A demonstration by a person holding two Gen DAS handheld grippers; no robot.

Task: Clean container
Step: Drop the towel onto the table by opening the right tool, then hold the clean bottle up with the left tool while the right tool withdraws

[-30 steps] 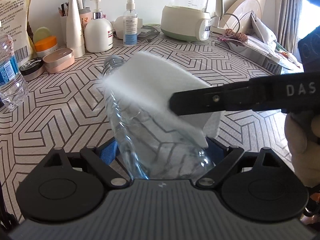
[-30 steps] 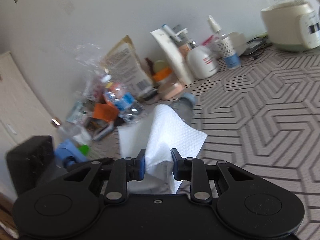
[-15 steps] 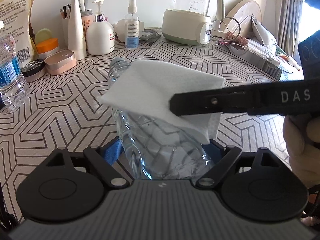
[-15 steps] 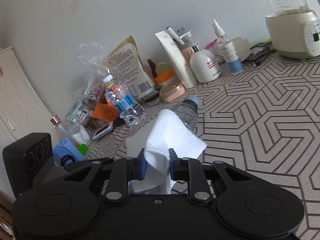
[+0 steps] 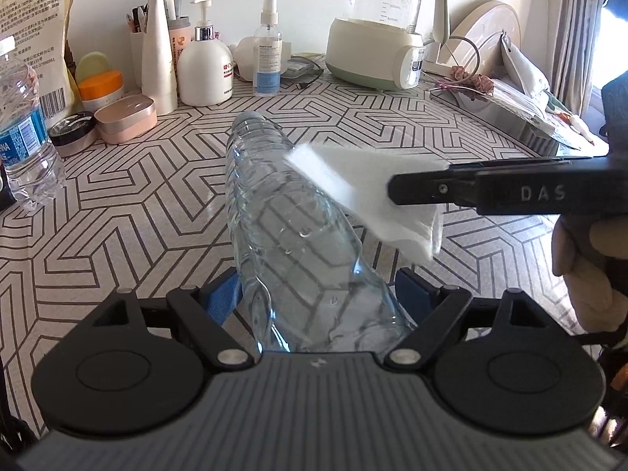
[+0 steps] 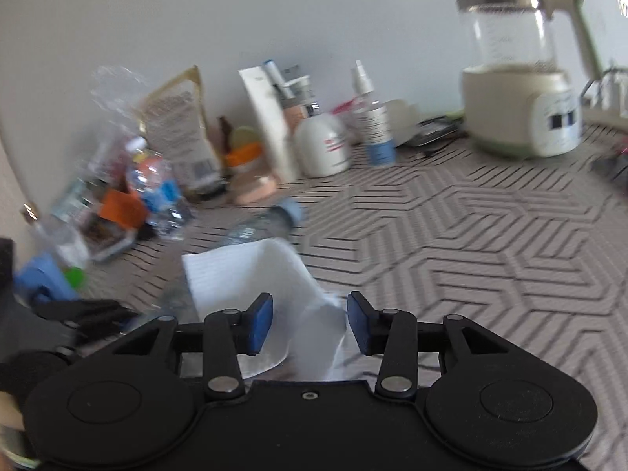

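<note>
My left gripper (image 5: pixel 316 294) is shut on the base of a clear plastic bottle (image 5: pixel 282 227), which points away from me with its neck toward the back of the table. A white paper towel (image 5: pixel 369 192) rests against the bottle's right side. My right gripper (image 5: pixel 392 192) comes in from the right at the towel. In the right wrist view its blue pads (image 6: pixel 261 320) stand apart, and the towel (image 6: pixel 255 274) lies loose between them, over the bottle (image 6: pixel 255 229). The right wrist view is blurred.
The patterned table (image 5: pixel 117 216) carries a water bottle (image 5: pixel 23 145) at the left, jars (image 5: pixel 125 117), a pump bottle (image 5: pixel 204 66), a spray bottle (image 5: pixel 267 51) and a glass kettle (image 5: pixel 380 27) along the back wall. Papers and a tray (image 5: pixel 510 110) lie at the right.
My right gripper has opened its jaws, loosening its hold on the towel. It has slid the towel from over the bottle's top to its right side. The left gripper keeps its hold.
</note>
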